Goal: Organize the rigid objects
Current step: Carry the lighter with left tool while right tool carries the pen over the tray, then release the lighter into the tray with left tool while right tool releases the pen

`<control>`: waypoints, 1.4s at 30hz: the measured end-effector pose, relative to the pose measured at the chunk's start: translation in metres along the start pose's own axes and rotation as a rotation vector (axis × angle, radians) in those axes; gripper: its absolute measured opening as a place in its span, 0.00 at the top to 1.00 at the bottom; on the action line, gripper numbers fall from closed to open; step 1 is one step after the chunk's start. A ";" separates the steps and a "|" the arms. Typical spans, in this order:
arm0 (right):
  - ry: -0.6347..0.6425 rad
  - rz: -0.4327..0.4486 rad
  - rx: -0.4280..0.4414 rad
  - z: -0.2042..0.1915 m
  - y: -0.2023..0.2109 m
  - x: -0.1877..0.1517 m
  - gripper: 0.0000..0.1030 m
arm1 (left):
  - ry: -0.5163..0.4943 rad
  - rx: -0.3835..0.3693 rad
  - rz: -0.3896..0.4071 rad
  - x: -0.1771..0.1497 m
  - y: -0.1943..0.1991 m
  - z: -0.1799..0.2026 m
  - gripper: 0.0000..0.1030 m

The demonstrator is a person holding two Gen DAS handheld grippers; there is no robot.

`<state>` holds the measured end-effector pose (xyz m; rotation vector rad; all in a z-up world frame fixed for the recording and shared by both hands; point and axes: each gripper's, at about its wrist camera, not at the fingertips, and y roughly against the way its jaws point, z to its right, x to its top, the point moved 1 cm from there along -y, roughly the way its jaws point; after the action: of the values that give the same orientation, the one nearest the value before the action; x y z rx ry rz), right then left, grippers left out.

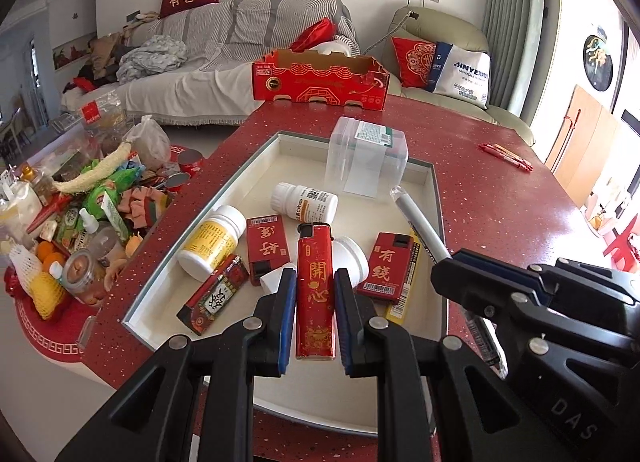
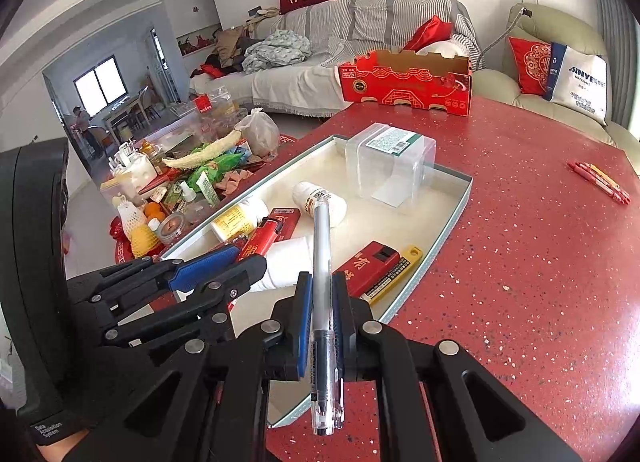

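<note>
My left gripper point(image 1: 315, 282) is shut on a tall red lighter point(image 1: 315, 294) with gold characters, held above the cream tray point(image 1: 424, 173). My right gripper point(image 2: 321, 282) is shut on a clear gel pen point(image 2: 322, 262) that points away over the tray point(image 2: 460, 197); the same pen point(image 1: 420, 227) shows at the right of the left wrist view. In the tray lie two white pill bottles point(image 1: 214, 242) point(image 1: 304, 201), flat red lighters point(image 1: 266, 244) point(image 1: 390, 266), a clear plastic box point(image 1: 366, 153) and a yellow cutter point(image 2: 394, 272).
The tray sits on a red speckled table point(image 2: 520, 262). A red cardboard box point(image 1: 320, 79) stands at the table's far edge. Red pens point(image 2: 600, 177) lie at the right. A low table piled with snacks and bottles point(image 1: 80, 205) stands to the left, a sofa behind.
</note>
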<state>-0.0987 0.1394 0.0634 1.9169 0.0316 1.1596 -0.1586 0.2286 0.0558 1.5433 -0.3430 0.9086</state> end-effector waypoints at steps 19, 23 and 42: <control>0.020 -0.026 -0.022 -0.022 -0.025 0.008 0.90 | 0.059 -0.006 -0.017 -0.001 -0.008 -0.036 0.81; 0.014 -0.028 -0.034 -0.021 -0.027 0.007 0.90 | 0.061 -0.014 -0.019 0.000 -0.011 -0.037 0.81; 0.039 -0.014 -0.063 -0.031 -0.026 0.008 0.90 | 0.043 -0.012 -0.028 0.000 -0.016 -0.037 0.81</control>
<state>-0.1064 0.1792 0.0571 1.8358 0.0289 1.1754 -0.1607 0.2669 0.0427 1.5118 -0.2943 0.9149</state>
